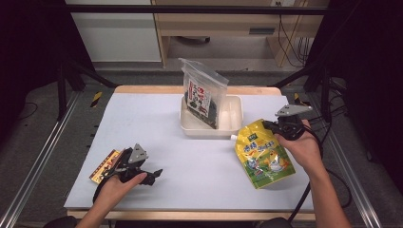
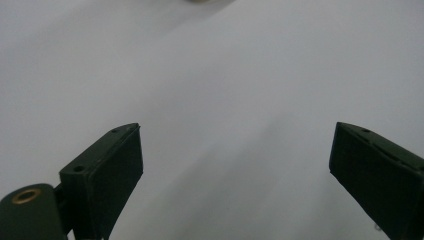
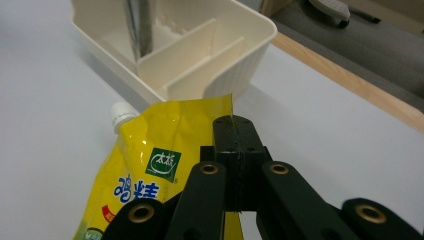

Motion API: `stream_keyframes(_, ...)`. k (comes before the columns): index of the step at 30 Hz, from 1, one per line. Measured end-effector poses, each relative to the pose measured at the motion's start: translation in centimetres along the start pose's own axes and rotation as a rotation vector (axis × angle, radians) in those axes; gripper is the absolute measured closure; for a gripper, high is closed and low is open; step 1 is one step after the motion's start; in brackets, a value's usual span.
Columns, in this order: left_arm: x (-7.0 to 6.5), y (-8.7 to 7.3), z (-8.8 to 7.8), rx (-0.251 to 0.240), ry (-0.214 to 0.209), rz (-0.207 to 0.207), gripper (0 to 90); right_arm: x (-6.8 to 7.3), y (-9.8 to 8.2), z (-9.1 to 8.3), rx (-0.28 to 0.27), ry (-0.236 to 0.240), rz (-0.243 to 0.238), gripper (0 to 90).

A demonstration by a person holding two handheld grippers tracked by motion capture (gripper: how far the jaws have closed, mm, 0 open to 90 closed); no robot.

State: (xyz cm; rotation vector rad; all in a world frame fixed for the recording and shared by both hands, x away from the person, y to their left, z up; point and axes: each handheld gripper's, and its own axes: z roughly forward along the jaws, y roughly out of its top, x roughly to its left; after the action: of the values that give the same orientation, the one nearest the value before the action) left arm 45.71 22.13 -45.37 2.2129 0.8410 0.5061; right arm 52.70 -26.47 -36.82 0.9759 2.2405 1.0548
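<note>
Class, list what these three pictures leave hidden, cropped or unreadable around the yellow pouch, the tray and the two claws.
- Yellow pouch: lower part hidden by the right claw, right gripper view.
- Dark packet: label print too small, high view.
- Tray: far end cropped by the top edge, right gripper view.
- Flat packet: mostly covered by the left claw, high view.

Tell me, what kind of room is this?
Probably a lab recording bench: a white-covered table framed by metal rails, a hand-held left gripper, cables trailing behind.
</note>
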Motion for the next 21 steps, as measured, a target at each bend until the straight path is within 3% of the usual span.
stream_keyframes(12,0.0,0.2,-0.2,-0.007,-0.007,-0.001,6.8,4.6,3.6,-0.8,-0.073,0.051,-0.123,90.0)
stream_keyframes(21,0.2,0.2,-0.5,-0.013,-0.003,-0.002,6.8,6.8,5.8,0.0,-0.11,0.082,-0.16,90.0)
